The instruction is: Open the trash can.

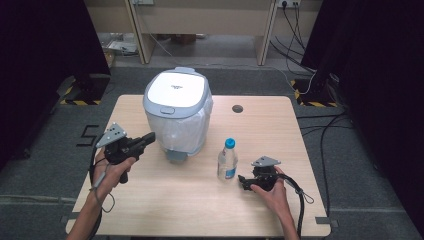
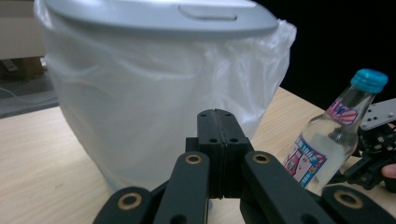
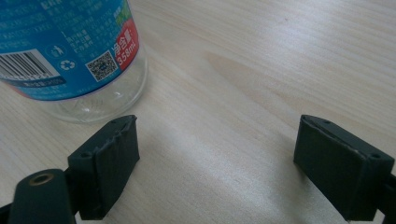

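Clear bottle (image 3: 70,51) stands just beyond the right gripper (image 3: 224,163), fingers wide, empty; left gripper (image 2: 218,128) closed, empty.

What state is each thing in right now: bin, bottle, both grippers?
Bin: lid down, clear bag liner hanging out under the rim.
Bottle: upright on the table, blue cap on, not held.
Left gripper: shut, nothing between the jaws, pointing at the bin.
Right gripper: open, nothing between the jaws, beside the bottle.

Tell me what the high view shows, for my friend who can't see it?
A person holds a tool in each hand over a wooden table. The left tool is shut near a lidded bin; the right tool sits beside a water bottle.
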Demonstrator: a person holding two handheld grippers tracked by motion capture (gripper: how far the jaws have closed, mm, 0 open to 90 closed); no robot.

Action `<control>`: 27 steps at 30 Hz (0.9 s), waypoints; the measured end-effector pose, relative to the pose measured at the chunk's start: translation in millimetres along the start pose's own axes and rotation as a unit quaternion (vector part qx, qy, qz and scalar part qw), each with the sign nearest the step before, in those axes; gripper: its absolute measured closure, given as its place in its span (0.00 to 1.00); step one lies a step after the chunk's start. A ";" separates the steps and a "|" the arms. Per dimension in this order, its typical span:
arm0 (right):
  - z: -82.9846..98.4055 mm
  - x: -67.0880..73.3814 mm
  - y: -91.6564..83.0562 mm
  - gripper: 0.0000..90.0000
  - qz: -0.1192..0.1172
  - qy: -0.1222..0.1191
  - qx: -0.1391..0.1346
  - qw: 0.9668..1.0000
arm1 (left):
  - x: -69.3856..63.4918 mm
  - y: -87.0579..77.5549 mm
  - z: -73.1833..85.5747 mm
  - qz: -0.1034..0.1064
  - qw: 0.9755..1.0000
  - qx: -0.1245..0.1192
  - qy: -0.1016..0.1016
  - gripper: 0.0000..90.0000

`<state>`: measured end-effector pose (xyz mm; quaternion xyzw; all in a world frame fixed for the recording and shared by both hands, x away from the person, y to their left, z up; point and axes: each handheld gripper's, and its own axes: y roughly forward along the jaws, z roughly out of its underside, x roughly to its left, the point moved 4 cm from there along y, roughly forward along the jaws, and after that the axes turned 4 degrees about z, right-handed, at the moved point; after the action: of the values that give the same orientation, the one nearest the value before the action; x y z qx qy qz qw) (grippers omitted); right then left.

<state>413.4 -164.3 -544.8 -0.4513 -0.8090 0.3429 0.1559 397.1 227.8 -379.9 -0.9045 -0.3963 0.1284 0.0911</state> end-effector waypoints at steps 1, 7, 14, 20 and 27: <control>0.0 -0.1 0.2 0.16 0.001 0.000 -0.001 1.000 | -2.2 0.1 -7.2 0.001 1.000 0.000 0.009 0.99; -0.1 0.1 0.4 0.15 0.000 0.001 -0.001 1.000 | -7.2 0.9 -26.7 0.016 1.000 0.000 0.017 0.99; -0.1 0.3 0.4 0.15 0.000 0.002 0.000 1.000 | -9.1 4.8 -46.7 0.019 0.999 -0.007 0.026 0.99; -0.2 0.2 0.4 0.15 0.000 0.002 0.000 1.000 | -8.2 10.7 -61.0 0.010 0.999 -0.008 0.036 0.99; -0.2 0.2 0.5 0.15 0.001 0.001 -0.001 1.000 | -0.3 27.1 -71.8 0.004 0.999 -0.005 0.033 0.99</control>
<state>413.7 -163.9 -545.0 -0.4524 -0.8087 0.3421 0.1561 437.5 204.9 -318.8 -0.9102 -0.3902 0.0973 0.0987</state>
